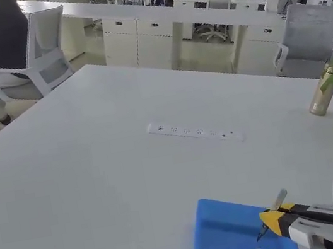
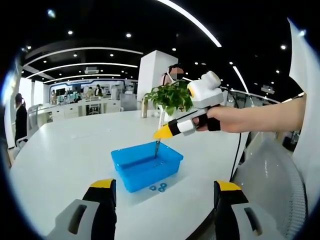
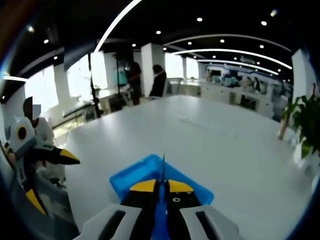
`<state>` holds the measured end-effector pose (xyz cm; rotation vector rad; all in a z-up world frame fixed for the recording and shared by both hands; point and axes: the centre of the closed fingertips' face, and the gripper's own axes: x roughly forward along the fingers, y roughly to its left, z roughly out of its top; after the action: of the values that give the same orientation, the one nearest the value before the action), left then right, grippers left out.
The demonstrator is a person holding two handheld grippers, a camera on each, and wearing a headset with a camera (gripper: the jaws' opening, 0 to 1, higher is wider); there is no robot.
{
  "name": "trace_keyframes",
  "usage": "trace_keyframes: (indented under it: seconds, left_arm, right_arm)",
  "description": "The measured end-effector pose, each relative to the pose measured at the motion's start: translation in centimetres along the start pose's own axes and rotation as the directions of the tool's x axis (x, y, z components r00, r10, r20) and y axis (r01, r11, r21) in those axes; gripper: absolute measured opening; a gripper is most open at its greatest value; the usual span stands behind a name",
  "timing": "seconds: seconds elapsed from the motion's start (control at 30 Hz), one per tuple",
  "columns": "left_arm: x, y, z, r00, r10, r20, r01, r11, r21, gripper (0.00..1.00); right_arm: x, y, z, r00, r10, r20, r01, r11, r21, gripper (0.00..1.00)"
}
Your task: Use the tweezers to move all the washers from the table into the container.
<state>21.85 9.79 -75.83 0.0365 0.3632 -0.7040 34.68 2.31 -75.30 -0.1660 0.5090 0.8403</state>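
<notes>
Left gripper [image 2: 165, 184]: jaws wide apart, nothing between them, held low over the table [image 2: 65, 150].

Straight ahead of it, between its two jaws as its own view has it, three washers [image 2: 159, 187] lie flat in a tight cluster on the table. They sit just beside the near wall of the blue container [image 2: 142, 179], outside it. In the head view two rings show by the container's near edge against blue, and inside or outside can't be settled there.

Beyond the washers, the container stands open. No washer can be made out inside it.

Right gripper [image 2: 164, 132]: comes in from the right and is held above the container. Its jaws are closed tight on the tweezers [image 2: 157, 146], which point down from it with their tips inside the container's rim. The tips are too small to tell whether they hold a washer.

Step in hand, as I judge it: tweezers over the drop point, either letting one go or between picks. At least three washers are not yet moved.

Next move calls for lifting the tips over the near wall, lowering them toward the left gripper's side, and pinching one thin ring by its rim without scattering its neighbours.
</notes>
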Motion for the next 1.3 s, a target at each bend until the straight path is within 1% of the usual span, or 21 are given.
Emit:
trace_keyframes:
  seconds: [0.13,0.2,0.33,0.53,0.77,0.8,0.9,1.03,1.17,1.3]
  left_arm:
    - [0.0,0.0,0.0,1.0,0.0,0.001,0.0,1.0,0.002,0.81]
    - [0.0,0.0,0.0,1.0,-0.001,-0.001,0.001,1.0,0.0,0.81]
    - [0.0,0.0,0.0,1.0,-0.003,-0.001,0.003,1.0,0.003,0.81]
    - [0.0,-0.1,-0.1,1.0,-0.003,-0.003,0.003,1.0,0.002,0.8]
    - [0.0,-0.2,-0.1,0.9999,-0.006,-0.009,0.006,1.0,0.006,0.8]
    - [0.0,-0.2,-0.1,0.9999,-0.006,-0.009,0.006,1.0,0.005,0.8]
    - [0.0,-0.2,-0.1,0.9999,-0.006,-0.009,0.006,1.0,0.008,0.8]
    - [0.0,-0.2,-0.2,0.9999,-0.006,-0.014,0.006,1.0,0.007,0.8]
    - [0.0,-0.2,-0.3,0.9999,-0.007,-0.015,0.008,1.0,0.005,0.8]
    - [0.0,-0.3,-0.3,0.9998,-0.011,-0.017,0.011,1.0,0.006,0.79]
  right_arm:
    - [-0.8,0.8,0.8,0.9995,0.01,0.03,-0.01,1.0,0.009,0.03]
    - [-1.0,1.2,1.0,0.9991,0.023,0.036,-0.023,1.0,0.005,0.03]
    - [-1.4,2.4,1.1,0.9982,0.047,0.037,-0.047,0.999,-0.002,0.03]
    - [-1.8,4.1,0.5,0.995,0.095,0.031,-0.095,0.995,0.012,0.03]
    - [-1.6,5.5,-0.2,0.99,0.138,0.03,-0.139,0.99,0.033,0.03]
    - [-1.4,5.9,-0.4,0.9884,0.15,0.024,-0.151,0.988,0.035,0.03]
    - [-1.0,6.5,-1.1,0.9863,0.165,0.008,-0.165,0.986,0.031,0.03]
    - [-0.2,7.0,-2.4,0.9832,0.179,-0.038,-0.178,0.984,0.013,0.03]
    - [0.4,7.5,-3.5,0.9778,0.197,-0.072,-0.196,0.98,0.011,0.03]
    - [0.9,7.5,-4.3,0.9758,0.199,-0.091,-0.198,0.98,0.015,0.03]
